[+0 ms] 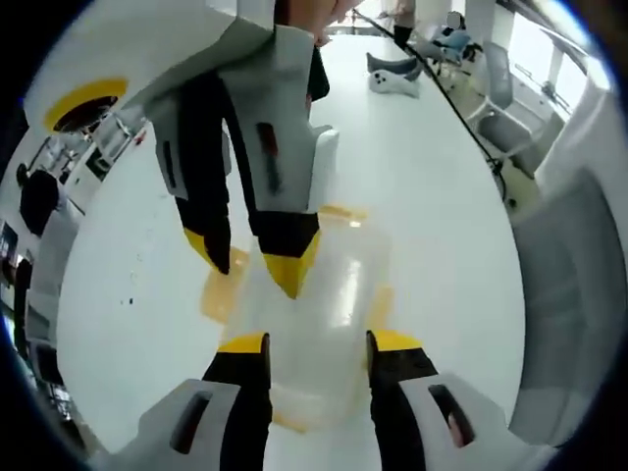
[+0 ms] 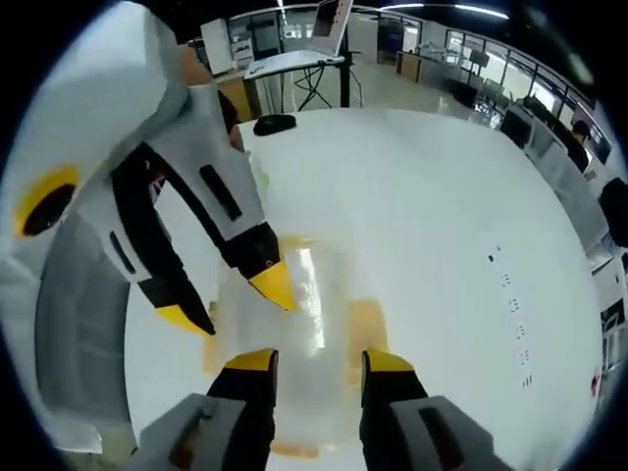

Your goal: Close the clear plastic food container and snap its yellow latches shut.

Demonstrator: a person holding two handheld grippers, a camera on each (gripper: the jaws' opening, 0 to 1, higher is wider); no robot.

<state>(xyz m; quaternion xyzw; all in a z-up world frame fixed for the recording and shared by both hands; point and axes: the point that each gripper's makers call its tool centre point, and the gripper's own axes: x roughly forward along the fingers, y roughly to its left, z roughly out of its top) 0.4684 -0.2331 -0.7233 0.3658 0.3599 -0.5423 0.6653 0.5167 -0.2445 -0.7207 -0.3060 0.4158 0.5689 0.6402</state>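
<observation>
Between both grippers, on the white worktop [image 1: 442, 196], the clear plastic food container [image 1: 324, 294] is lying with its lid down. The left gripper [image 1: 316, 345] is hovering over its near end, jaws apart and holding nothing. The right gripper [image 2: 314, 361] is doing likewise from the opposite side, jaws apart and holding nothing; in the left gripper view its tips are pointing down at the lid. Yellow latches [image 2: 365, 324] are lying along the container's edges; their state cannot be told.
</observation>
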